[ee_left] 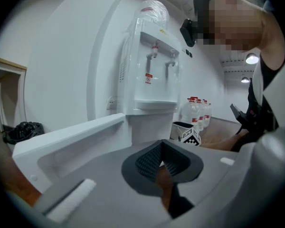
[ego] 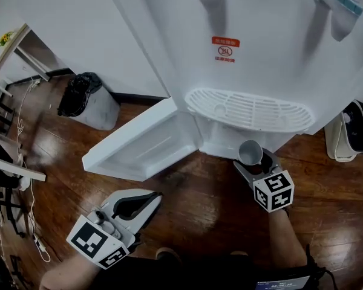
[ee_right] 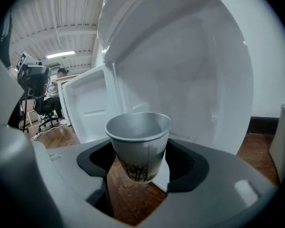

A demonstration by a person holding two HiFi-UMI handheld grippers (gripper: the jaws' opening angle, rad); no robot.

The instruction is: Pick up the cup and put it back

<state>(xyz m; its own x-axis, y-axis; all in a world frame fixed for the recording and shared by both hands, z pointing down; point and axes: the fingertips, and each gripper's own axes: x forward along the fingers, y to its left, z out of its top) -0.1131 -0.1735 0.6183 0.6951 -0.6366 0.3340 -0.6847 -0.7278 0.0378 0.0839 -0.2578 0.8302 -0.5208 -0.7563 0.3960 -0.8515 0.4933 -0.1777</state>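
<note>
The right gripper (ego: 254, 162) has its fingers closed on a paper cup (ego: 250, 152), held upright and off the floor (ego: 193, 198) just at 6 o'clock of the dispenser's drip tray (ego: 248, 109). In the right gripper view the cup (ee_right: 138, 144) is pinched low on its wall, near the base, with the rim well above the fingers, and it looks empty. That low hold is probably the main risk: a thin paper wall may buckle if the squeeze tightens, and with so much cup above the grip it could tip or pivot if its rim brushes something. The tray's front lip overhangs right at 12 o'clock of the cup, so raising it straight up would likely knock the rim. It seems safer to draw it toward 6 o'clock first. The open door (ego: 139, 147) lies at 9 o'clock of the cup and narrows the way in on that side. Letting go before the base sits flat, especially on the ribbed tray, could leave the cup rocking or falling to the floor. The left gripper (ego: 152, 198) hangs at 7 o'clock in the head view, well apart from the cup. Its own view shows the fingers (ee_left: 149, 163) drawn narrow with nothing between them, so it could not catch a slip.
</note>
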